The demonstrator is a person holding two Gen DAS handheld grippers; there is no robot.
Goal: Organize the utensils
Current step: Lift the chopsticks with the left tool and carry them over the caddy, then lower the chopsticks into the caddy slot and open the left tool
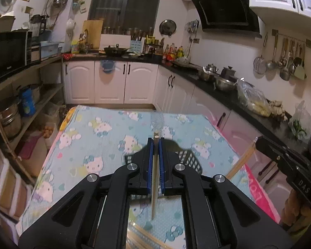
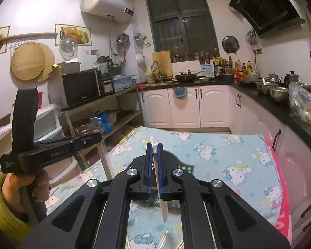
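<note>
We hold the left gripper (image 1: 156, 143) clenched on a pale wooden chopstick (image 1: 154, 178), its blue-padded fingers (image 1: 148, 161) pressing the stick from both sides; the stick runs along the fingers, its squared end poking out just past the tips and its other end hanging below the gripper body over the bench (image 1: 89, 128), which is covered with a light blue cartoon-cat cloth. Just beyond the left gripper, partly hidden by it, sits a black slotted plastic basket (image 1: 189, 159) on the cloth. Our right gripper (image 2: 154, 148) is likewise closed around a pale wooden chopstick (image 2: 162, 205), which slants down under the fingers above the bench (image 2: 228, 145); the black basket (image 2: 186, 168) peeks out just to its right. More loose chopsticks (image 2: 162, 239) lie on the cloth at the bottom edge of the right wrist view. In that same view our left hand (image 2: 24, 186) grips the handle of the left gripper, held well off the bench to the left.
</note>
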